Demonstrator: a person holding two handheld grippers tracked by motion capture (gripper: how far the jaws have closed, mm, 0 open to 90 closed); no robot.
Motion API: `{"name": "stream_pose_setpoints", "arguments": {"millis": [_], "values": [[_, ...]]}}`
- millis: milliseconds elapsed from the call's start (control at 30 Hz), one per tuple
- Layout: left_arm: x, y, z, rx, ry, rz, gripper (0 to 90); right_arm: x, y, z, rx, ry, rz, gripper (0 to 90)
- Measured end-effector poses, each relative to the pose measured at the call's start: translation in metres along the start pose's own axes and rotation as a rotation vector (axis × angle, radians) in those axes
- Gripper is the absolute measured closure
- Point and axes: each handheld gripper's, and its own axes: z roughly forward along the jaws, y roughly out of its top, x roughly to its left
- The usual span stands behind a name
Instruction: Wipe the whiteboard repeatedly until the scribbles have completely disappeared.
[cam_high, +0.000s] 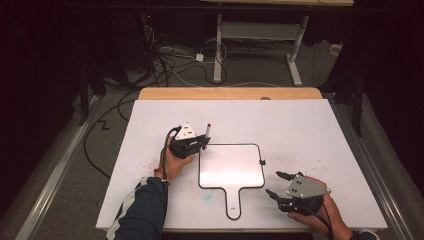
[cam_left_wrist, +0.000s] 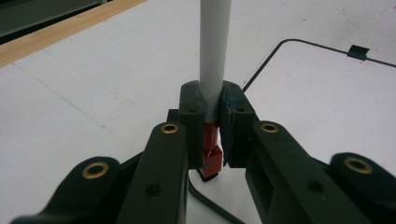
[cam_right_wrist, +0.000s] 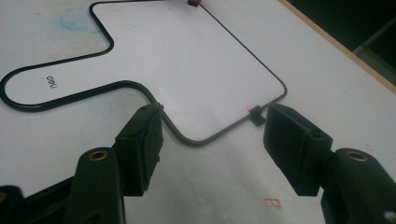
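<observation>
A: Marker (cam_high: 207, 131): white barrel, red cap end, clamped upright between the jaws of your left gripper (cam_high: 198, 143) just off the upper left corner of the small whiteboard (cam_high: 231, 172). In the left gripper view the barrel (cam_left_wrist: 214, 51) rises straight out of the pads, with the red end (cam_left_wrist: 211, 154) pointing down toward the table (cam_high: 310, 125).

B: And your right gripper (cam_high: 276, 184)?

A: Jaws apart, holding nothing. It hovers near the board's lower right corner; the right gripper view looks between the two pads at the black rim (cam_right_wrist: 219, 131) and at the small clip (cam_right_wrist: 255, 115) on the edge.

B: Which end does the writing?

A: The pictures do not settle whether the red piece is a cap or the tip. Check this before you lower it.

B: How do you do the step well?

A: Judged from the pose, the marker is about to be brought over the board. Keep the barrel vertical, as now; the grip sits low on it, which should limit wobble. Move it inward past the rim before you descend, so the end lands on the white face and not on the wire frame. Set your right gripper's pads down on the corner or the handle (cam_high: 233, 202) first, since the light board may slide under a stroke. Press lightly.
</observation>
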Motion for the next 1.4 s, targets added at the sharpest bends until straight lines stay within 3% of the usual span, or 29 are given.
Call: {"name": "stream_pose_setpoints", "arguments": {"millis": [200, 433, 500, 700, 833, 933, 1033, 1100, 1300, 1400], "values": [[-0.016, -0.004, -0.01, 0.01, -0.057, 0.024, 78.8, 0.0, 0.001, -0.001, -0.007, -0.003, -0.004, 38.3], [-0.05, 0.002, 0.001, 0.008, -0.155, 0.097, 78.8, 0.001, 0.003, 0.0, -0.007, 0.002, -0.009, 38.3], [-0.056, 0.003, -0.001, 0.012, -0.163, 0.114, 78.8, 0.0, 0.002, 0.0, -0.009, 0.002, -0.008, 38.3], [-0.065, -0.007, -0.015, 0.011, -0.187, 0.102, 78.8, 0.0, 0.001, -0.002, -0.009, 0.001, -0.006, 38.3], [-0.079, -0.012, -0.023, 0.007, -0.229, 0.115, 78.8, 0.0, 0.002, -0.003, -0.012, 0.0, -0.005, 38.3], [-0.091, -0.013, -0.027, 0.011, -0.251, 0.161, 78.8, 0.001, 0.002, -0.002, -0.009, 0.0, -0.006, 38.3], [-0.088, -0.013, -0.026, 0.008, -0.247, 0.149, 78.8, 0.001, 0.003, -0.001, -0.009, 0.001, -0.007, 38.3], [-0.083, -0.012, -0.026, 0.013, -0.217, 0.155, 78.8, 0.001, 0.003, -0.001, -0.008, 0.002, -0.01, 38.3], [-0.051, -0.019, -0.034, 0.01, -0.138, 0.074, 78.8, 0.001, 0.002, -0.001, -0.008, 0.002, -0.01, 38.3], [-0.05, -0.022, -0.039, 0.01, -0.137, 0.064, 78.8, 0.0, 0.002, -0.002, -0.01, -0.001, -0.008, 38.3]]}}
